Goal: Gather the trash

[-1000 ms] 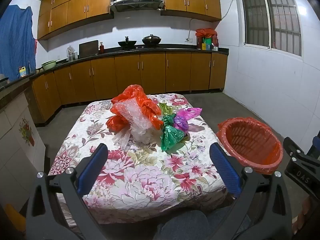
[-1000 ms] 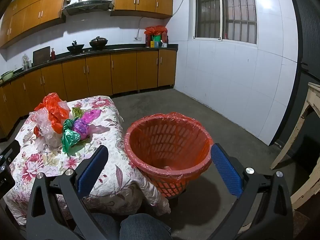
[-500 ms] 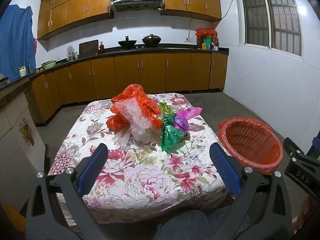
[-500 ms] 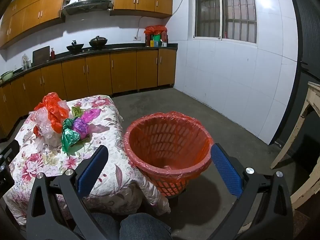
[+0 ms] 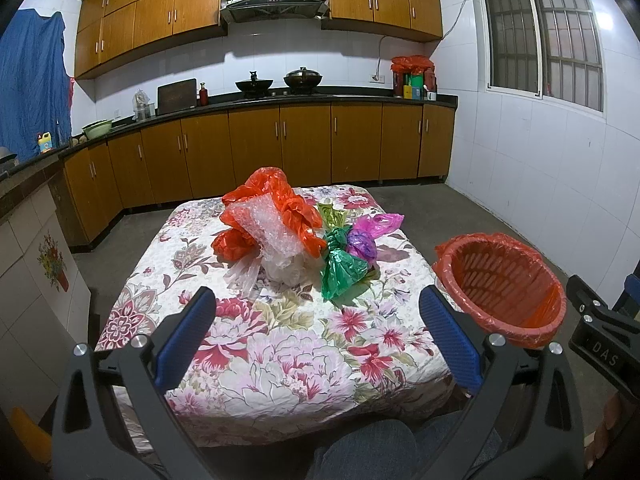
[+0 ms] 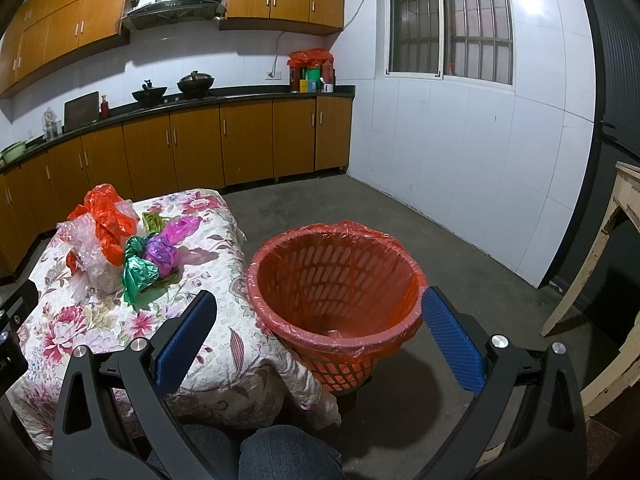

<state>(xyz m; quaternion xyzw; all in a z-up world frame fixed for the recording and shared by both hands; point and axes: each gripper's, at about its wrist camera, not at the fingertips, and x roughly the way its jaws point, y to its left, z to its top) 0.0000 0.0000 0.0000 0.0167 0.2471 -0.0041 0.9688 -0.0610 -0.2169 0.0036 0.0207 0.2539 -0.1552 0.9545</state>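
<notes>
A slip is judged likely: the bubble wrap and the crumpled orange bag, green bag and purple bag are heaped touching on the table, so several could be dragged off together. The lined basket stands beside the table; it appears nearly empty. The left claw and right claw are spread wide, nothing held.
</notes>
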